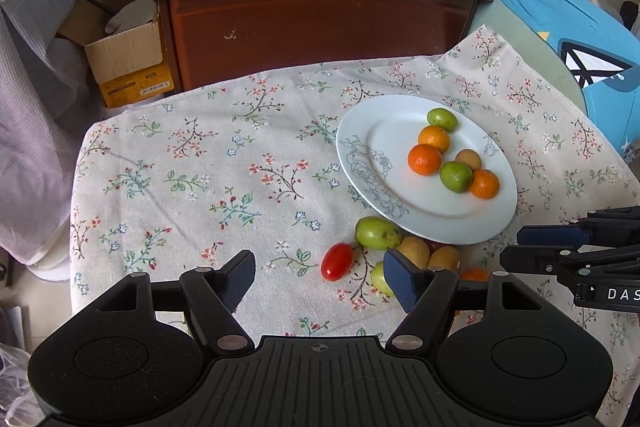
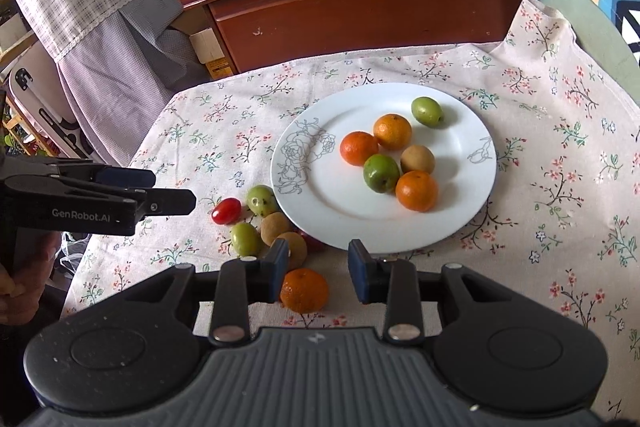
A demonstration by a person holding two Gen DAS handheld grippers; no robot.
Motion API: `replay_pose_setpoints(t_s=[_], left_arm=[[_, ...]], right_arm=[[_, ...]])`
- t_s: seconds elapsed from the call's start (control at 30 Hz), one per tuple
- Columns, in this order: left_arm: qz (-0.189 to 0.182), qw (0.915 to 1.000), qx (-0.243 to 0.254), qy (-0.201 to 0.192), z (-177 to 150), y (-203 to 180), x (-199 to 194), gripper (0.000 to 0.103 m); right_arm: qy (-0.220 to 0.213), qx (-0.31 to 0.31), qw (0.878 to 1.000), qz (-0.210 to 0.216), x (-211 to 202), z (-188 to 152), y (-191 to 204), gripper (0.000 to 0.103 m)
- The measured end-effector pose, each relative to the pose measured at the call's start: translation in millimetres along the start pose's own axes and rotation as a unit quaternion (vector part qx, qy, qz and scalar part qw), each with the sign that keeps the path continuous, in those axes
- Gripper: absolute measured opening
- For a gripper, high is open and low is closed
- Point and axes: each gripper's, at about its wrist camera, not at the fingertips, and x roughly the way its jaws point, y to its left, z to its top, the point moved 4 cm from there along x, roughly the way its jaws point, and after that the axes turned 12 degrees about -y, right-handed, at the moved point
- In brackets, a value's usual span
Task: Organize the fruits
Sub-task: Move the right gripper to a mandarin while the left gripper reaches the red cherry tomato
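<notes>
A white plate (image 2: 328, 195) holds several fruits: oranges, green fruits and a brown one; it also shows in the left wrist view (image 1: 384, 147). Loose fruits lie on the cloth by its near-left rim: a red cherry tomato (image 2: 226, 211) (image 1: 337, 261), green fruits (image 2: 262, 200), brown fruits (image 2: 276, 227) and an orange (image 2: 304, 290). My right gripper (image 2: 318, 273) is open, with the orange lying between its fingers, against the left one. My left gripper (image 1: 320, 273) is open and empty, with the tomato between its fingers.
A floral cloth (image 1: 192, 179) covers the table. A dark wooden cabinet (image 1: 312, 15) with green boxes on top stands behind it. A cardboard box (image 1: 128, 63) sits at the left, blue bedding (image 1: 560, 7) at the right.
</notes>
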Motion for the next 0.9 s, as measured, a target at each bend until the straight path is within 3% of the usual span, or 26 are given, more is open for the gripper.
replay_pose_setpoints(t_s=[0.47, 0.9], left_arm=[[-0.002, 0.9997, 0.016, 0.017, -29.6, -4.1, -15.8, 0.072], [0.0, 0.9991, 0.019, 0.037, -46.3, 1.1, -15.0, 0.072]], right_arm=[[0.022, -0.014, 1.0, 0.005, -10.1, -28.2, 15.8, 0.036], [0.035, -0.02, 0.999, -0.002, 9.7, -35.1, 10.7, 0.041]])
